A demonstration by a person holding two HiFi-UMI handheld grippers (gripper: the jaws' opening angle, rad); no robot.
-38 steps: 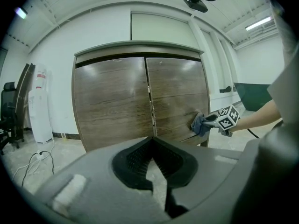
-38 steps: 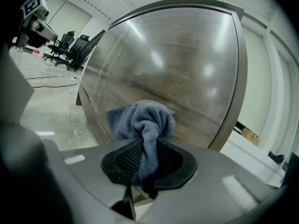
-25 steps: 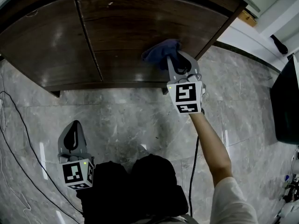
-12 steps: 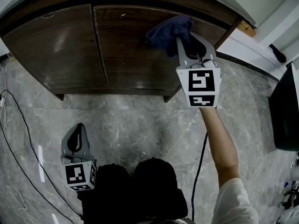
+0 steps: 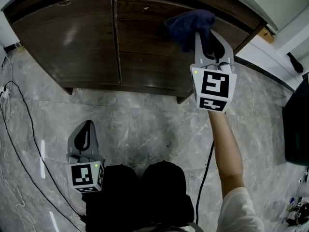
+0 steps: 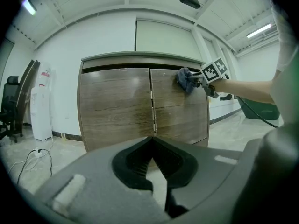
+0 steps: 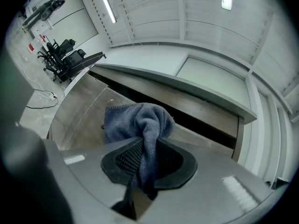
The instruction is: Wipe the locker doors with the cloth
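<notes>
Right tongs [image 7: 142,169] clenched on the cloth [image 7: 140,118], one fold pinched between the pads, the rest bunched ahead. Left tongs [image 5: 86,129] closed, empty, low over the floor [image 5: 145,124]. Cloth lay against the right locker door [image 5: 145,47], near its top. Judged best: flat pressure, overlapping strokes. Cloth dark blue, soft, crumpled.

Right arm [image 5: 226,149] stretched far, right gripper [image 5: 206,36] clamped on the blue cloth [image 5: 188,23] — left gripper [image 5: 86,128] hung near and low, jaws together, empty.
</notes>
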